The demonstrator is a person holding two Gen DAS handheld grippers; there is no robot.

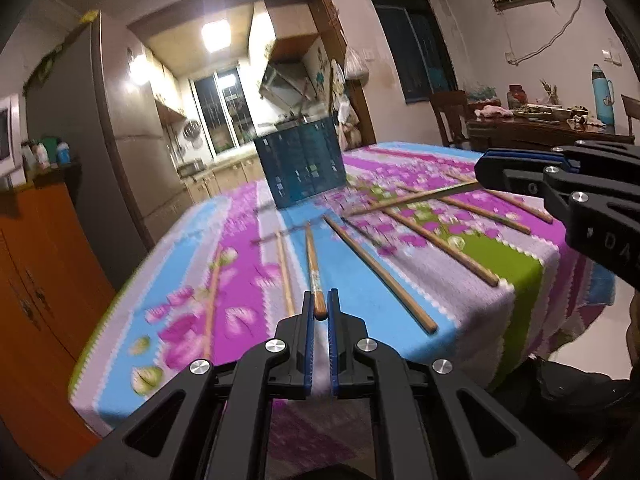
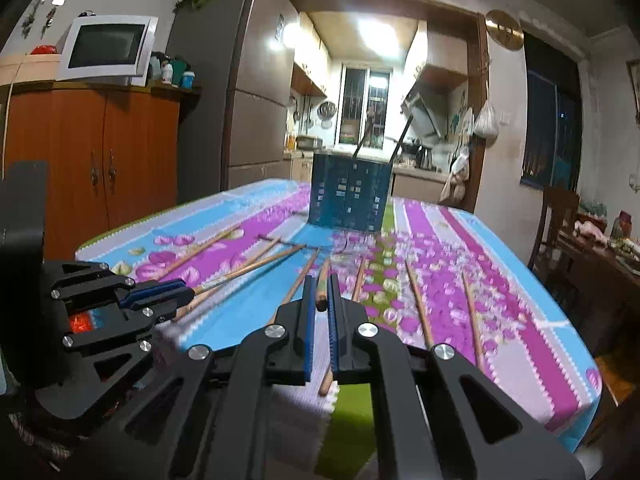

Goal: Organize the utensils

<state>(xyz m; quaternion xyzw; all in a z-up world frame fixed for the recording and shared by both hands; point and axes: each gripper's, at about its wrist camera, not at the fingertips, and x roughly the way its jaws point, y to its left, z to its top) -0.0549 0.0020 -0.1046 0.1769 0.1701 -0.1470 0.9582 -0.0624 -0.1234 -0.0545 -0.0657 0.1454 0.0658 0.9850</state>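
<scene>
The left gripper [image 1: 320, 312] angles slightly downward at the table's near edge, pinching a chopstick [image 1: 313, 268]; beside it, the right gripper [image 2: 320, 300] pinches another chopstick [image 2: 323, 280]. Loose chopsticks [image 1: 432, 236] lie scattered on the tablecloth [image 1: 248, 280] before the blue basket [image 1: 302, 160].

The room is being lit unevenly: a ceiling lamp [image 1: 216, 34] in the kitchen is being blown out to white glare, and the near room is being left dim, with windows showing dark. Motion blur is being seen across the tablecloth [image 1: 248, 280] and the blue basket [image 2: 348, 192] in both views. Straight lines are being bent strongly toward the edges, and the corners are being vignetted to black.
</scene>
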